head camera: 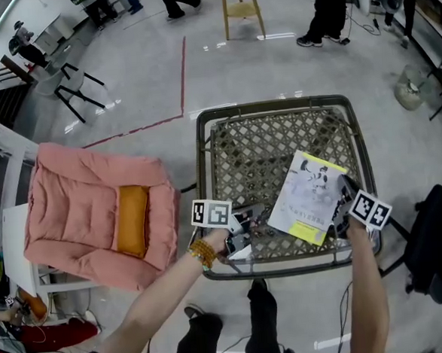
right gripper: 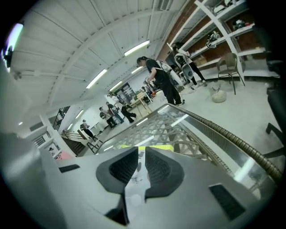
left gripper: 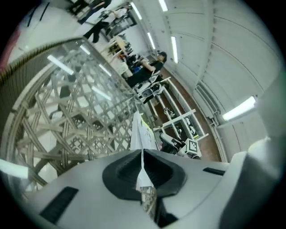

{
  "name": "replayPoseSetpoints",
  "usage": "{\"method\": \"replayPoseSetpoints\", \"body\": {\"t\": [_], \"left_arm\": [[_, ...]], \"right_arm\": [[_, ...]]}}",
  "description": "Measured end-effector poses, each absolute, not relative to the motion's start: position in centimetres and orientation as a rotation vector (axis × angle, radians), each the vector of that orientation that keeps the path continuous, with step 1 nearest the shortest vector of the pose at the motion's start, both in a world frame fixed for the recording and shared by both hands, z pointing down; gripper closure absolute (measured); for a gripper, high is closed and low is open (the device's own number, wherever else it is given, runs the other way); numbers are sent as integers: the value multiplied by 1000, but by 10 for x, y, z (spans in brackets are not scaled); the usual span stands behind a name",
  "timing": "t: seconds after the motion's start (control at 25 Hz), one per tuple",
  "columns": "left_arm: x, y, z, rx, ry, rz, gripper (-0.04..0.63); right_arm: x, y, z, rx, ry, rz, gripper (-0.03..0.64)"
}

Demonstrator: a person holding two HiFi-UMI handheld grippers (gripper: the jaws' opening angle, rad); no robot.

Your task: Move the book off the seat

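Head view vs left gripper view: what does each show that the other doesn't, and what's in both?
Head view only: the pink armchair with its orange cushion beside the lattice seat, the cover of the book, and the left gripper and right gripper at opposite edges of the book.
Left gripper view only: its fingers closed on the book's thin edge, seen edge-on, with white shelving and people beyond.
Both: the book, the lattice seat, and the right gripper's marker cube.
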State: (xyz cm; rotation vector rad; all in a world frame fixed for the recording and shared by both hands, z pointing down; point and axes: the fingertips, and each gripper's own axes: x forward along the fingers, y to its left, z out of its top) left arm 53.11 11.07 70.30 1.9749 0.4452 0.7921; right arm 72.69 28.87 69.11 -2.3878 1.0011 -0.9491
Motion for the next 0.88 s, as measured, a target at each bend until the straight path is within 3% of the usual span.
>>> {"method": "replayPoseSetpoints", "body": {"t": [0.4,0.88], "left_arm": [[525,83,669,2359,407,694,584],[459,38,581,2825,391,461,584]], "right_arm": [[647,192,658,-2479,1349,-849,594],[516,96,573,-2498,1807,-564,601]]}}
